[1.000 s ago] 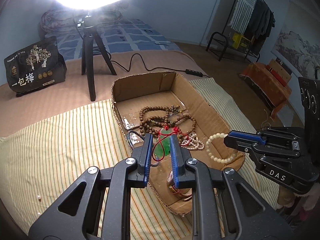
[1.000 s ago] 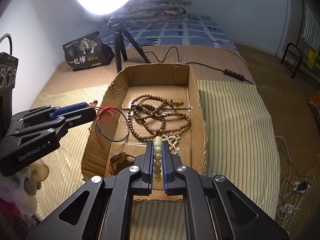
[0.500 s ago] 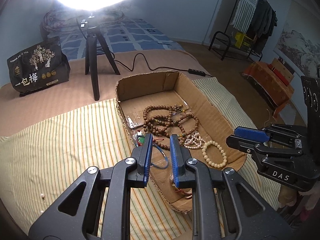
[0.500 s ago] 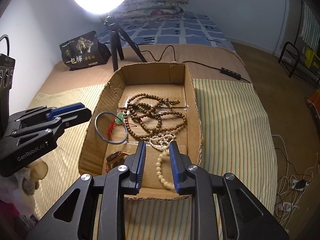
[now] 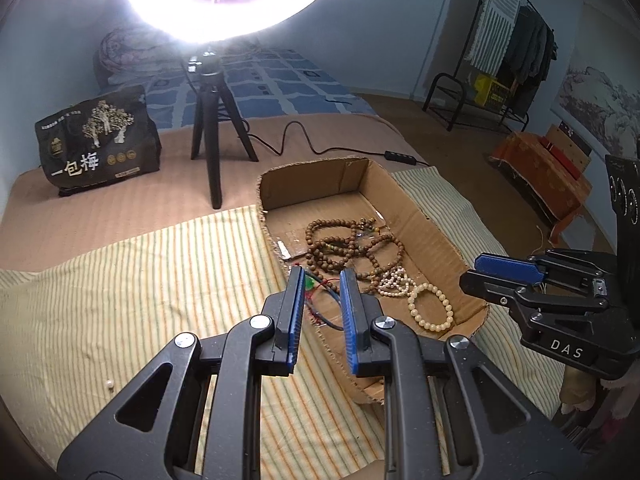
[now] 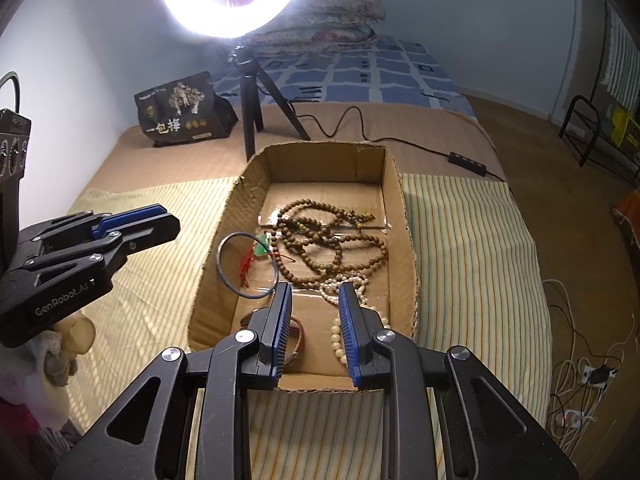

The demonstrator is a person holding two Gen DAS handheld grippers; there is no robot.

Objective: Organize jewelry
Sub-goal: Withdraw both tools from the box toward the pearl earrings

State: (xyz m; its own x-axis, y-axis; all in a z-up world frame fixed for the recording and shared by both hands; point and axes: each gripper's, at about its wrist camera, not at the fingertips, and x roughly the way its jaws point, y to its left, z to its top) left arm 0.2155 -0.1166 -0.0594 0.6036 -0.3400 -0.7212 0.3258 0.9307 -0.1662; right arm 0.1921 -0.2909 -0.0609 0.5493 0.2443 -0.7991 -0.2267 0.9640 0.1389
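Jewelry lies in the cardboard box [image 6: 404, 208] — both grippers [image 5: 320, 280] [image 6: 314, 296] hover parted, empty.

Watch [image 6: 296, 332] half hidden, ring light [image 5: 232, 0] cropped

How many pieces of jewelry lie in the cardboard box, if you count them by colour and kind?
Brown wooden bead tangle: 1 (its strands cannot be told apart)
Cream bead bracelet: 1
White pearl strand: 1
Blue hoop: 1
Green pendant on red cord: 1
Reddish-brown band: 1
Total: 6
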